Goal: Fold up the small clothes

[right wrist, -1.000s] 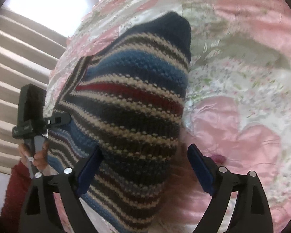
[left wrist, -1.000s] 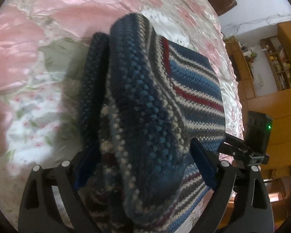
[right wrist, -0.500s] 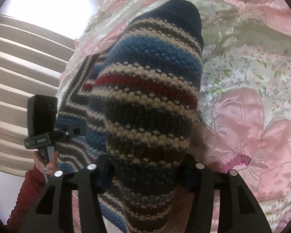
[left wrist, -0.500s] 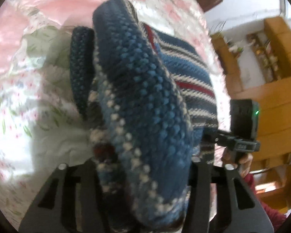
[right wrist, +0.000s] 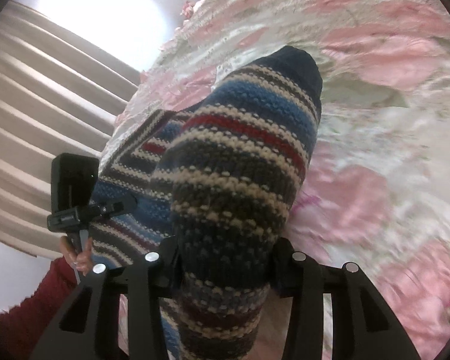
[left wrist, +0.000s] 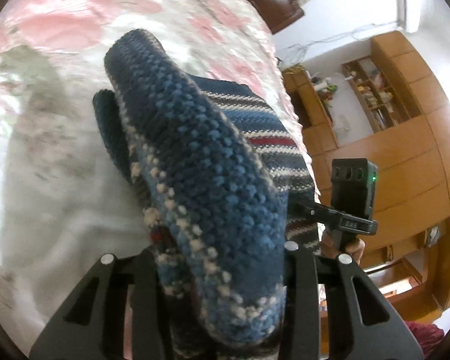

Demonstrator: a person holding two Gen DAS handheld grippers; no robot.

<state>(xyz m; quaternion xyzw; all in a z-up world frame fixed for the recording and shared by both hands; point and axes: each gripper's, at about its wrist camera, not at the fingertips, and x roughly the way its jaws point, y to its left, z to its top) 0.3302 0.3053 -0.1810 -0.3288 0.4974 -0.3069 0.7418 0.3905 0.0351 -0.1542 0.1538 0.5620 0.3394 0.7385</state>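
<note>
The striped knit garment (left wrist: 207, 180) is running lengthwise away from both cameras, its dark blue far end pointing out over the pink floral bedspread (left wrist: 60, 30). The left gripper (left wrist: 222, 258) is pinching a thick blue fold of it — fingers drawn in narrowly against the wool on both sides. The right gripper (right wrist: 225, 255) is likewise clamping a striped fold (right wrist: 234, 180), fingers pressing its flanks. The garment is hanging between the two grippers, above the bedspread.

Bedspread (right wrist: 390, 156) motion-blurred; tool (left wrist: 222, 273) fingertips hidden under striped knit (left wrist: 201, 162).
</note>
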